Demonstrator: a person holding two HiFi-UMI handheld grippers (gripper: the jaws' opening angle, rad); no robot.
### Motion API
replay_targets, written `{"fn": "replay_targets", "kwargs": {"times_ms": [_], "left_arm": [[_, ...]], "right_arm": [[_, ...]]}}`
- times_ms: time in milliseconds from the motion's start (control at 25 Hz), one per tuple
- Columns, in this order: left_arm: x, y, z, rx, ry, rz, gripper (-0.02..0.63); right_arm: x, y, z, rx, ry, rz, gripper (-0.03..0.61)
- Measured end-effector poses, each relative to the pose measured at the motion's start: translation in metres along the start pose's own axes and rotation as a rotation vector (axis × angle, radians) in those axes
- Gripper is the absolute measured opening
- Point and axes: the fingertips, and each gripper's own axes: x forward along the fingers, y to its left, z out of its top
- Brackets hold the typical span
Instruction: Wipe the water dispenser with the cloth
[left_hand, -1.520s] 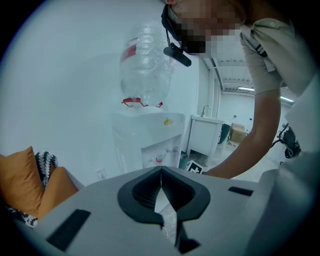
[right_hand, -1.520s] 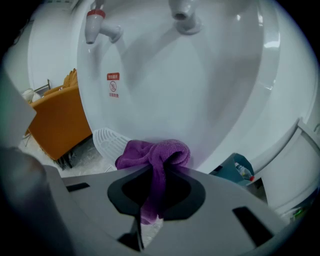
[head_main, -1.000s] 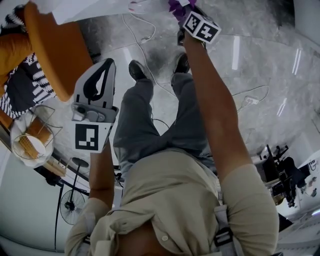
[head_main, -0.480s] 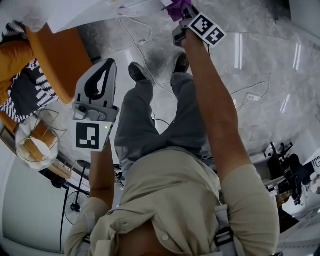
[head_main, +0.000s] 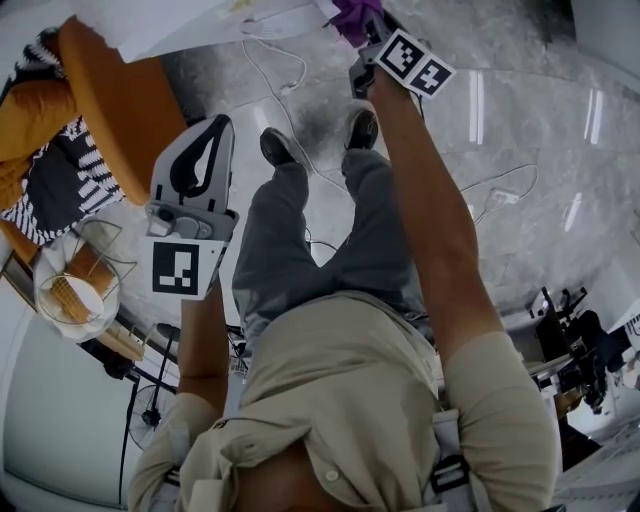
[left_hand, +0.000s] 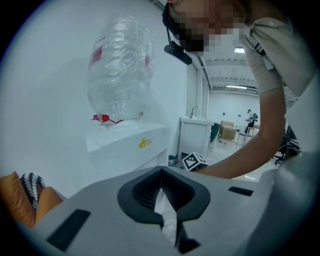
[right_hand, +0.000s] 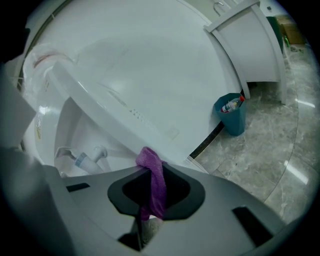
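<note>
- Right gripper (right_hand: 152, 172): the jaws are pinched on a purple cloth (right_hand: 156, 187). The fabric hangs down through the gap between them, and a bunched end stands up past the tips.
- The white water dispenser (right_hand: 150, 65) fills the field directly ahead of the right jaws. The bunched end of the cloth lies at the edge of its sloping front panel; actual contact cannot be confirmed.
- Two white taps (right_hand: 92, 155) sit in the dispenser's recess, ahead and to the left of the right jaws.
- A teal plastic bin (right_hand: 231, 115) stands on the grey marble floor (right_hand: 265, 150), ahead and to the right of the right jaws, against the white wall.
- Left gripper (left_hand: 161, 172): the jaws are pressed together with nothing between them, only a thin slit showing lower down.
- Ahead of the left jaws and well apart from them, a clear plastic-wrapped water bottle (left_hand: 120, 75) sits upright on top of the dispenser.
- In the head view, the left gripper is held back near the body beside an orange chair (head_main: 110, 110). The right gripper is extended forward.
</note>
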Motion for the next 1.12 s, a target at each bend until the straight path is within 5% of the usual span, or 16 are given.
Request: {"fn": "replay_targets", "kwargs": {"times_ms": [1120], "left_arm": [[-0.033, 0.018, 0.064, 0.057, -0.038, 0.032, 0.017]], "right_arm": [[-0.054, 0.086, 0.071, -0.303, -0.001, 0.015, 0.051]]}}
